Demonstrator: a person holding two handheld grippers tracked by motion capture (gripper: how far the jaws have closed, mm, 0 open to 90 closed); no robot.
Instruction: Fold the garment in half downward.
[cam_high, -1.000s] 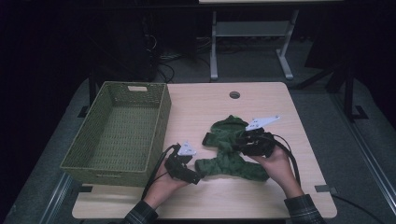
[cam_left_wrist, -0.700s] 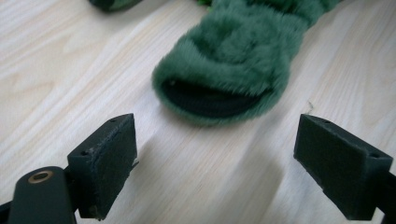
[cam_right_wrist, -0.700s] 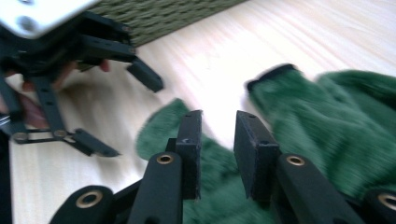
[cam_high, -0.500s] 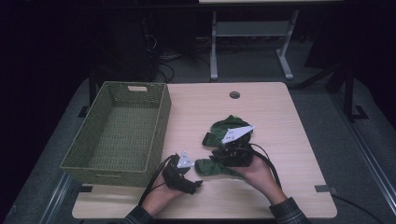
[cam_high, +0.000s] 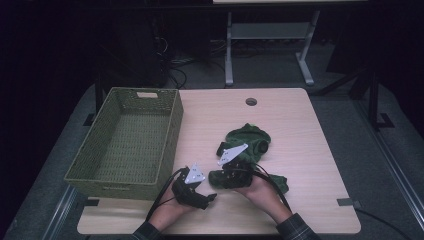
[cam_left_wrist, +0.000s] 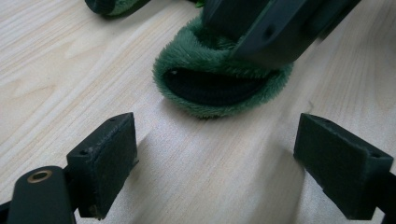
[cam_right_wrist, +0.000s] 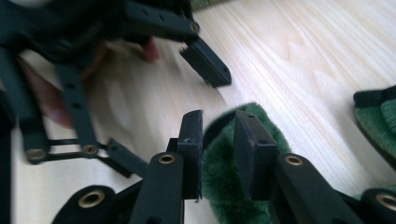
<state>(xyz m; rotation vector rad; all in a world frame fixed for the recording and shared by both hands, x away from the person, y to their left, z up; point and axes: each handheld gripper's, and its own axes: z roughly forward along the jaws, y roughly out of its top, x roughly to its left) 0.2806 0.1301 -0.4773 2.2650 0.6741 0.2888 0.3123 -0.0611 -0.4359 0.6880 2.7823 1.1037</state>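
The right tool (cam_right_wrist: 218, 154), low centre of its view, pinches the green garment's (cam_high: 252, 142) fuzzy cuff (cam_left_wrist: 219, 84). The left tool (cam_left_wrist: 215, 163) gapes wide, empty, cuff directly ahead. Garment lies mid-worktop (cam_high: 310, 125); basket (cam_high: 100, 175) at left.

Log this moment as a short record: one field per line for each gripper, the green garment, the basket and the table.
left gripper: open, jaws wide apart over bare wood, aimed at the garment's cuff, not touching it
right gripper: shut on green fleece garment, pinching the fuzzy cuff edge
green fleece garment: crumpled on the table's right-centre; cuff opening faces the left gripper
wicker basket: on the table's left side, nothing visible inside
table: light wood, round cable hole near the far edge
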